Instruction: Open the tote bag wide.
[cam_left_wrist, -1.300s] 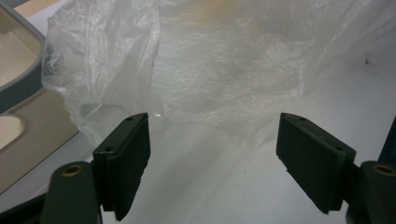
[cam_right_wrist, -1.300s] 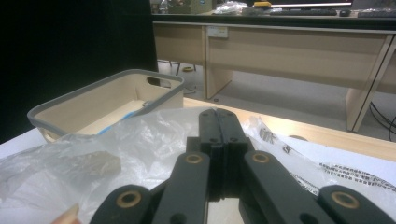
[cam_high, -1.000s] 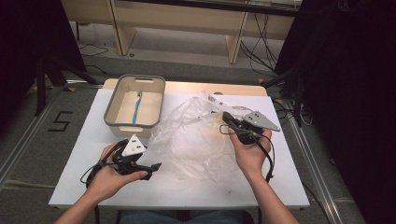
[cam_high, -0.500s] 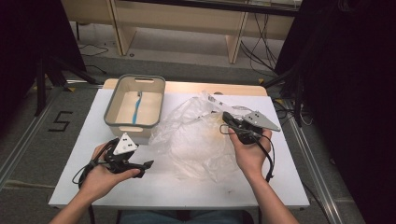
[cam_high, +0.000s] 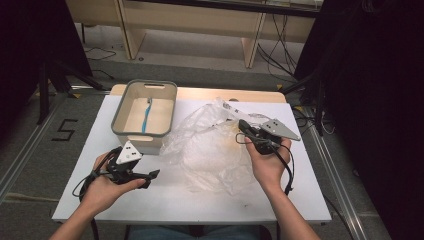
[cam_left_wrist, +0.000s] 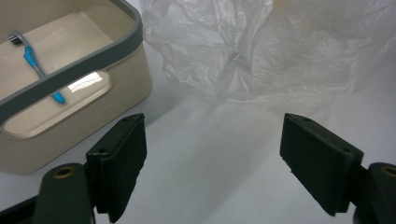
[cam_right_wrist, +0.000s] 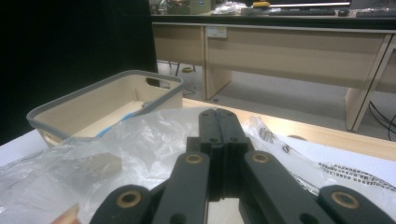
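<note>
A clear crumpled plastic bag (cam_high: 210, 150) lies in the middle of the white table (cam_high: 200, 205). My right gripper (cam_high: 242, 124) is at the bag's upper right edge. Its jaws are pressed together, and the film (cam_right_wrist: 140, 140) bunches up around their tips (cam_right_wrist: 218, 116), as if pinched. My left gripper (cam_high: 150, 177) is held low over the table's front left, pointing right toward the bag (cam_left_wrist: 261, 51). It is open (cam_left_wrist: 212, 163) with nothing between its pads. A beige basket (cam_high: 120, 112) with a grey rim holds a blue toothbrush (cam_high: 146, 116).
The basket (cam_left_wrist: 70, 74) stands close to the left gripper's far side, its handle cut-out facing it. Bare table lies in front of the bag. A wooden strip runs along the table's far edge, with floor and desks behind.
My left gripper has shifted slightly to the left, still open. The right gripper and the bag have kept still.
</note>
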